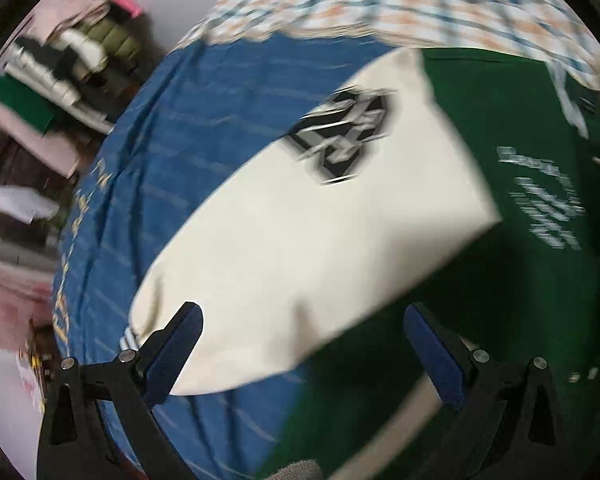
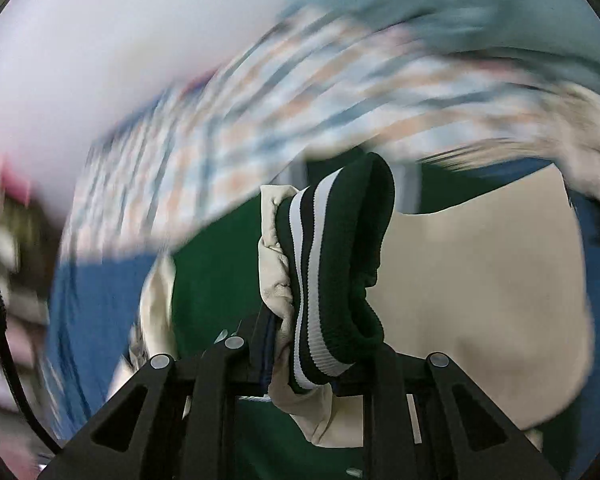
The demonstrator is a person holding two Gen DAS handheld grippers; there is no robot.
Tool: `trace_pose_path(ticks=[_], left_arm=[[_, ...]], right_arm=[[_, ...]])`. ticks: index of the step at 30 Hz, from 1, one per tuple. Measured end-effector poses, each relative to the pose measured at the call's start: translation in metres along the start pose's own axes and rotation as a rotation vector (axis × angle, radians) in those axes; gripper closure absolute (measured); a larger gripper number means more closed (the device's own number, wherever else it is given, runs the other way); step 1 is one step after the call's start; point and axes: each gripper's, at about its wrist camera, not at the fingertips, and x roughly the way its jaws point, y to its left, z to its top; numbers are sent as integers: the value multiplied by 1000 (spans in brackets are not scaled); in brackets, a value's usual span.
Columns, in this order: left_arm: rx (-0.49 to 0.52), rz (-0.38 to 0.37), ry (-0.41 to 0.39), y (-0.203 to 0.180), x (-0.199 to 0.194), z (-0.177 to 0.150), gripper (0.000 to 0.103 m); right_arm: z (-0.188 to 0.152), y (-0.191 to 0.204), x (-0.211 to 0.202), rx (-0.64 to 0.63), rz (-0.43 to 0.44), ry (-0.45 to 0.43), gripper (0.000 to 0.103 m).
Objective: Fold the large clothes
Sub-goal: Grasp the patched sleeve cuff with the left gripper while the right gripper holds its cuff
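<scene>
Striped cuff [image 2: 332,272] clamped in right claw [image 2: 320,344]; left claw [image 1: 304,344] wide open, empty, over cream sleeve [image 1: 320,240].

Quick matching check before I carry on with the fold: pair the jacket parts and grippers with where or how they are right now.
Column one:
1. striped cuff
2. cream sleeve
3. left gripper
4. blue sheet

Column two:
A. jaws apart, nothing clamped
B. spread under the jacket
C. pinched in the right gripper
D. lying across the green jacket body, with a black patch on it

Pairs: 1-C, 2-D, 3-A, 4-B
</scene>
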Motion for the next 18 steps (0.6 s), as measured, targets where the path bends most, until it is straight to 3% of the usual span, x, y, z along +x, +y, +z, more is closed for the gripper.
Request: trace_pose_path(ticks=[3,6,8,9,10,12,14,15,18], left_arm=[[-25,31,9,28,12,-7,0],[-46,46,28,54,24,-15,0],[-64,45,57,65,28,-25,0],[-74,42,69,72,28,-28,0],[-92,32,83,79,29,-34,0],[-149,-10,129,101,27,-49,0],[-247,-82,178,123,28,-64,0],[-315,-136,217,135,33,-72,1],[-551,-315,317,159,57,-91,1]], right_arm=[[-50,81,72,-219,-61,91,82],[-100,111,104,-339,-115,164,82],[-126,122,108,-413,-140,231,76],[-130,126,114,-427,-119,259,68],[-129,120,103,-415,-59,274,46],[-122,106,77,-310,146,297,25],[-113,81,45,-177,290,275,25],[-110,65,29,-115,316,262,25],[-111,24,6,-4,287,255,25]])
